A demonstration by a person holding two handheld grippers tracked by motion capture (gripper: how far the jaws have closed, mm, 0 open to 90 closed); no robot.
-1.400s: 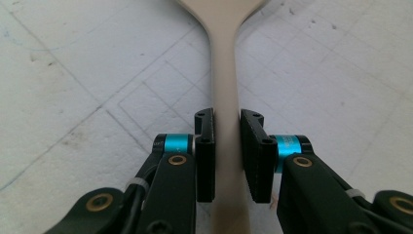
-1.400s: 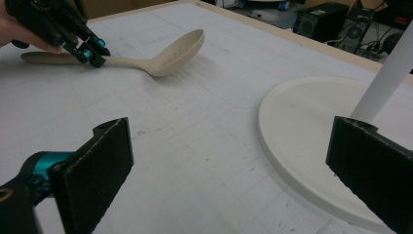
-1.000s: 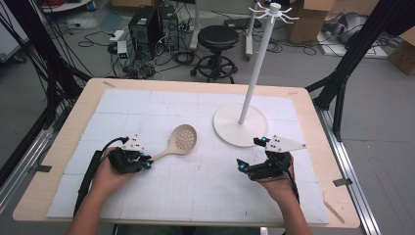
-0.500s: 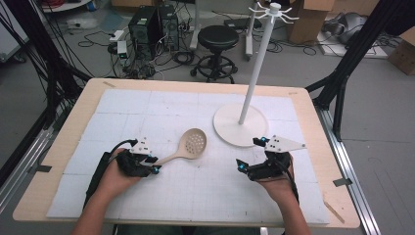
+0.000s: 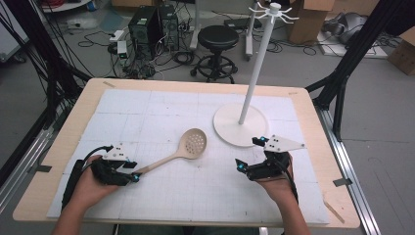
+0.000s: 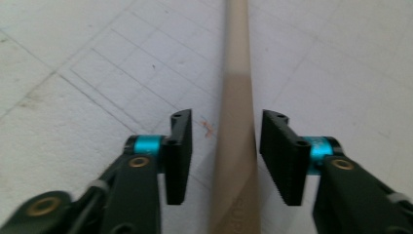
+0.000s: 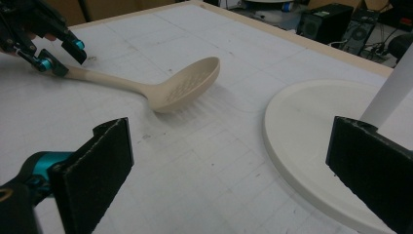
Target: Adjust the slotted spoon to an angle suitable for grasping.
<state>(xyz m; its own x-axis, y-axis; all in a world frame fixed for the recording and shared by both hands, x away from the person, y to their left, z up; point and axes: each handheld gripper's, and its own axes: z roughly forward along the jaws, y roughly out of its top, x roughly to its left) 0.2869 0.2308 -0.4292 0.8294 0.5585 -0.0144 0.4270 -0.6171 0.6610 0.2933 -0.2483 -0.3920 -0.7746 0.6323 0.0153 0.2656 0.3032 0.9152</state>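
Observation:
A beige slotted spoon [image 5: 192, 143] lies flat on the white gridded mat [image 5: 161, 107], its bowl pointing toward the stand. My left gripper [image 5: 133, 175] sits at the handle's end. In the left gripper view the handle [image 6: 236, 97] runs between the two pads of the left gripper [image 6: 226, 126] with a gap on each side; the jaws have just been opening and are open. My right gripper [image 5: 248, 154] rests at the mat's right, open wide, nothing between its pads [image 7: 92, 170]. From the right gripper view I see the spoon [image 7: 180, 87] and the left gripper [image 7: 61, 56] beyond it.
A white hook stand with a round base [image 5: 240, 125] and a tall pole [image 5: 257, 63] stands at the back right of the mat, just ahead of my right gripper. Its base [image 7: 311, 136] is close to the right jaw. A wooden table edge [image 5: 54, 161] borders the mat.
The left gripper carried the spoon a little to the right, then let go of the handle and drew back left along it. The right gripper has stayed put.

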